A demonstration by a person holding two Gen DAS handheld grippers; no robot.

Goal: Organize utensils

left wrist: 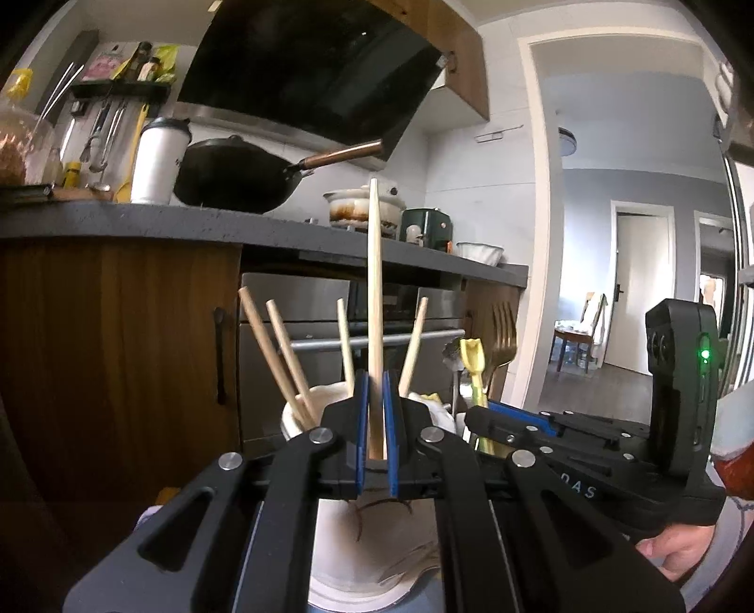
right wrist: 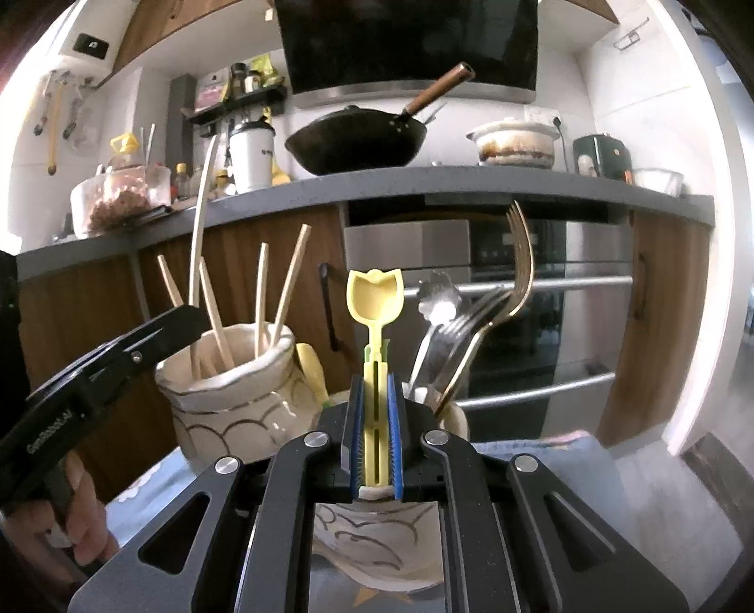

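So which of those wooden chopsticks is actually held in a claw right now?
The tallest chopstick, upright, pinched between the left claw's blue pads. The other four chopsticks just lean loose in the cream ceramic jar.

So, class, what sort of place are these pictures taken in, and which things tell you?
Most likely a home kitchen: a black wok sits on the grey counter beneath a range hood, with a built-in oven below.

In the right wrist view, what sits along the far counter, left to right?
Clear tub of brown food → white tumbler → black wok → stained white pot → dark green appliance.
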